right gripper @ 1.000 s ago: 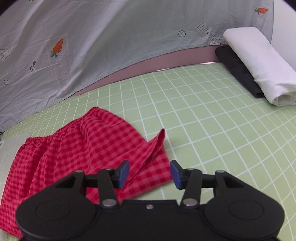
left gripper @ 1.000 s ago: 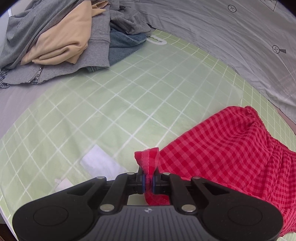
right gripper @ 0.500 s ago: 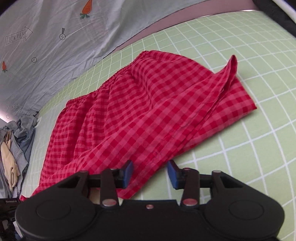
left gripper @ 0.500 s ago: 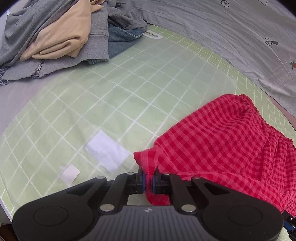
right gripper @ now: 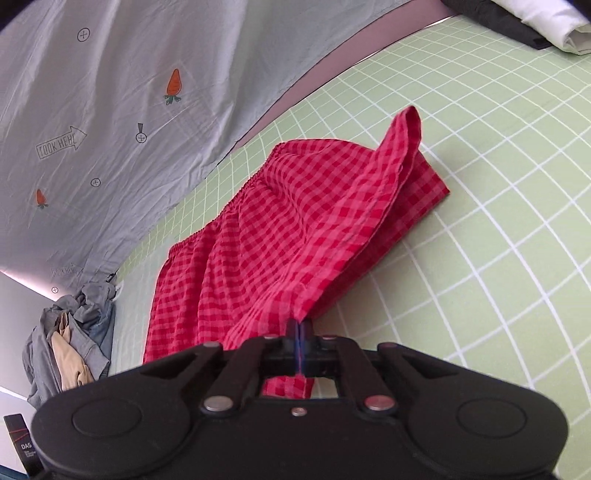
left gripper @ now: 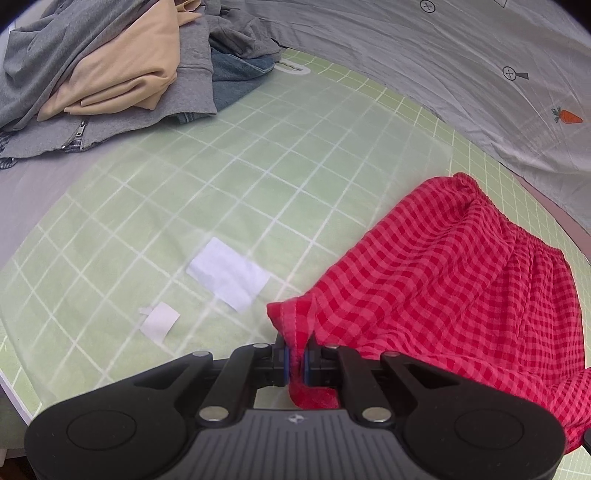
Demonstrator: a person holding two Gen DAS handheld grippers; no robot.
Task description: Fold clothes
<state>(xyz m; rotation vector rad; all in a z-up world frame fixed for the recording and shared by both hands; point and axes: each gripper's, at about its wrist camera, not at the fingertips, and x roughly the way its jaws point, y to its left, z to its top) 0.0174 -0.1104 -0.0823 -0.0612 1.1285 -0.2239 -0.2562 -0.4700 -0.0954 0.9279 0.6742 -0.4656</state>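
Red checked shorts [left gripper: 450, 280] lie on a green grid mat [left gripper: 240, 184], elastic waistband toward the grey sheet. My left gripper [left gripper: 295, 360] is shut on a bunched corner of the shorts' near hem. In the right wrist view the shorts [right gripper: 295, 229] are lifted and draped, one corner standing up at the far right. My right gripper [right gripper: 300, 341] is shut on the shorts' near edge, and the cloth hangs through the jaws.
A pile of grey, beige and denim clothes [left gripper: 110, 70] sits at the mat's far left, also in the right wrist view [right gripper: 70, 343]. Two white paper patches [left gripper: 229, 277] lie on the mat. A grey carrot-print sheet [right gripper: 129, 92] lies behind. Folded white and black clothes [right gripper: 539, 22] lie far right.
My right gripper has swung left, come down on the shorts' near edge and shut on it; it was open before. The left gripper keeps its hold, drawn slightly back.
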